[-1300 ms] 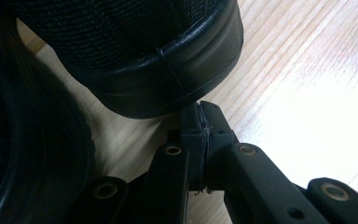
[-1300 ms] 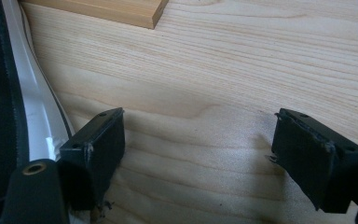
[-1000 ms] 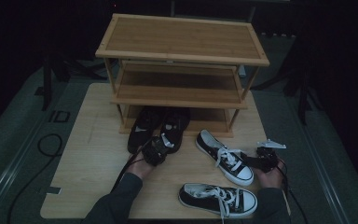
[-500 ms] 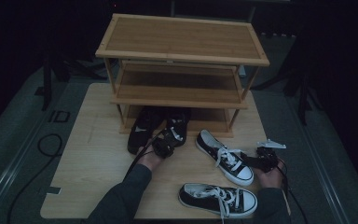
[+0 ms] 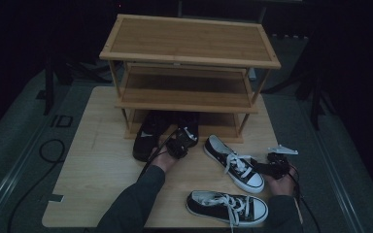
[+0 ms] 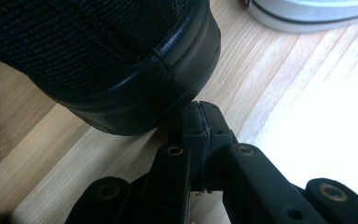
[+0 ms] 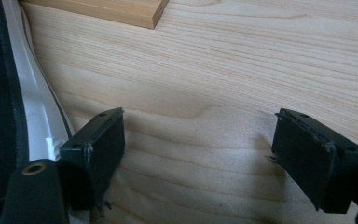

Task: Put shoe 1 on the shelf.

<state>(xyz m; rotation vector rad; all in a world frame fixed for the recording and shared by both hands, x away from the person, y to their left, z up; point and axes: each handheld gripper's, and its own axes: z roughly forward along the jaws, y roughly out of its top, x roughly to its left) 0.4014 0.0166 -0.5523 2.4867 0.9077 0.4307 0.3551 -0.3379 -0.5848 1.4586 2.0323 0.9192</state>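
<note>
Two black shoes lie at the foot of the wooden shoe rack (image 5: 189, 58): one (image 5: 148, 136) at the left, the other (image 5: 188, 122) partly under the lowest shelf. My left gripper (image 5: 179, 143) is shut with nothing between its jaws. Its closed tips (image 6: 200, 121) touch the rubber rim of a black shoe (image 6: 121, 70). My right gripper (image 5: 272, 167) rests low over the table, open and empty (image 7: 205, 149), just right of a black-and-white sneaker (image 5: 233, 162). That sneaker's white sole (image 7: 37, 102) runs beside its left jaw.
A second black-and-white sneaker (image 5: 226, 206) lies on its side near the table's front edge. The rack's base rail (image 7: 102, 11) is just ahead of my right gripper. Cables (image 5: 53, 150) trail off the table (image 5: 92, 165) at the left.
My left hand has moved away from me and to the right, toward the rack, with its shut tips against the right black shoe. The right hand has stayed put.
</note>
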